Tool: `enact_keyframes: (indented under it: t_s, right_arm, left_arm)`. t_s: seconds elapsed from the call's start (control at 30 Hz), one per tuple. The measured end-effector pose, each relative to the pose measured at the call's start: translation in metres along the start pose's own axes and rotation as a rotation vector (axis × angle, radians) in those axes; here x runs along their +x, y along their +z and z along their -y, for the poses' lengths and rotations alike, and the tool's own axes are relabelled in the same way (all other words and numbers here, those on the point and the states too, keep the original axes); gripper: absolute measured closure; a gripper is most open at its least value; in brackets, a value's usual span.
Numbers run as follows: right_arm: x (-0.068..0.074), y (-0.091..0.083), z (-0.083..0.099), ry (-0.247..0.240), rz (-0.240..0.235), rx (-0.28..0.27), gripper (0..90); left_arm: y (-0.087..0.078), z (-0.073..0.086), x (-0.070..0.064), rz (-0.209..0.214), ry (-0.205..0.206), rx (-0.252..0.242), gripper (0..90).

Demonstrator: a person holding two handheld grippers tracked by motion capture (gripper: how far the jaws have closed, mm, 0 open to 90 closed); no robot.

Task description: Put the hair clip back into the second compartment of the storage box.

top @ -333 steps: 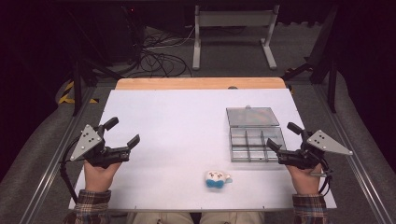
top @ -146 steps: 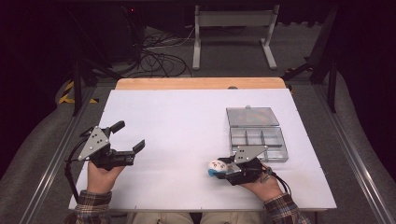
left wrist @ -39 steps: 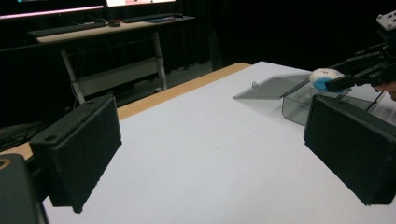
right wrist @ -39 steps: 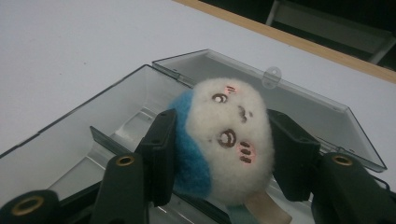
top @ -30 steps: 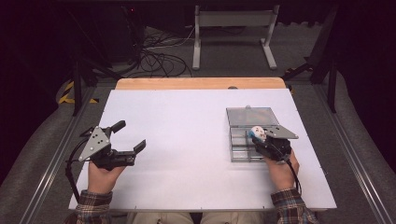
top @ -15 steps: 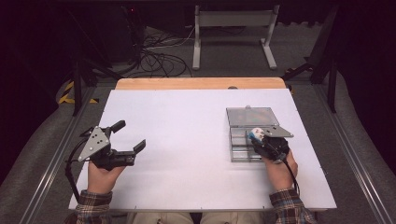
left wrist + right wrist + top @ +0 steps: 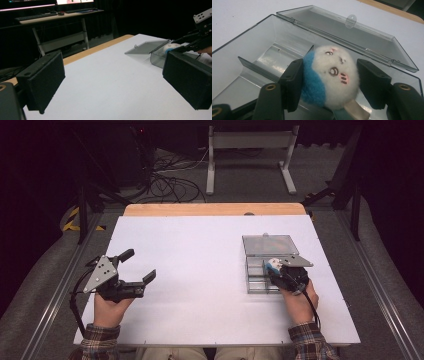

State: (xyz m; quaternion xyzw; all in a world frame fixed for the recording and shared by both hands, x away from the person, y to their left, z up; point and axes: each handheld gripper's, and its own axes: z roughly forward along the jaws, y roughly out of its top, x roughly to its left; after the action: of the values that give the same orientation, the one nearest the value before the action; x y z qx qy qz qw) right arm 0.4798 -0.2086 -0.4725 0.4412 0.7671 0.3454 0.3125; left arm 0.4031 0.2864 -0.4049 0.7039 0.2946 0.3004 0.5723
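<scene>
A small round plush toy (image 7: 332, 75), white with a blue side and a stitched face, is held just above the compartments of a clear plastic box (image 7: 257, 42). My right gripper (image 7: 333, 81) is shut on it, one jaw on each side. In the high view the toy (image 7: 272, 265) and right gripper (image 7: 276, 269) hover over the box (image 7: 257, 287) at the right of the table, its lid (image 7: 270, 245) lying open behind. My left gripper (image 7: 139, 265) rests open at the table's left with nothing between its jaws; its own view shows the left gripper (image 7: 117, 82) facing the far-off box (image 7: 157, 57).
The white table (image 7: 200, 270) has a wooden strip (image 7: 215, 209) along its far edge. Behind it stand a metal frame (image 7: 250, 155) and a tangle of cables (image 7: 170, 175) on the floor. Metal rails run along both sides of the table.
The toy lay near the table's front edge at first; my right gripper took hold of it and carried it over the box, then lowered slightly. The left gripper stayed put.
</scene>
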Motion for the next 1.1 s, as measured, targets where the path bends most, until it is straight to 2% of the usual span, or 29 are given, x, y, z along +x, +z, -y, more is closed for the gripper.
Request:
enact_keyframes:
  t_s: [0.2,0.37,0.5,0.63,0.77,0.87,0.97,1.1]
  right_arm:
    - [-0.001,-0.002,0.0,0.009,-0.002,-0.012,34.6]
    - [-0.002,-0.009,-0.001,0.012,0.007,-0.047,36.3]
    - [-0.006,-0.02,-0.001,0.044,0.007,-0.11,46.9]
    - [-0.01,-0.03,0.0,0.069,-0.028,-0.157,64.6]
    - [-0.013,-0.034,0.002,0.081,-0.062,-0.156,78.7]
    - [-0.013,-0.035,0.003,0.088,-0.079,-0.153,85.4]
    - [-0.013,-0.034,0.003,0.092,-0.079,-0.142,89.8]
    - [-0.013,-0.032,0.004,0.1,-0.079,-0.123,90.0]
  left_arm:
    - [0.0,0.0,0.0,-0.001,-0.004,-0.004,4.8]
    - [-0.001,0.0,0.0,-0.002,-0.005,-0.005,4.8]
    - [-0.001,0.0,0.0,-0.002,-0.005,-0.004,4.8]
    - [-0.002,0.0,0.0,-0.001,-0.005,-0.005,4.9]
    - [-0.001,0.0,0.0,-0.004,-0.005,-0.004,4.9]
    - [-0.001,0.0,0.0,-0.004,0.0,-0.001,5.0]
    - [-0.001,0.0,0.0,-0.005,-0.004,-0.003,5.0]
    - [-0.001,0.0,0.0,-0.005,-0.005,-0.003,5.0]
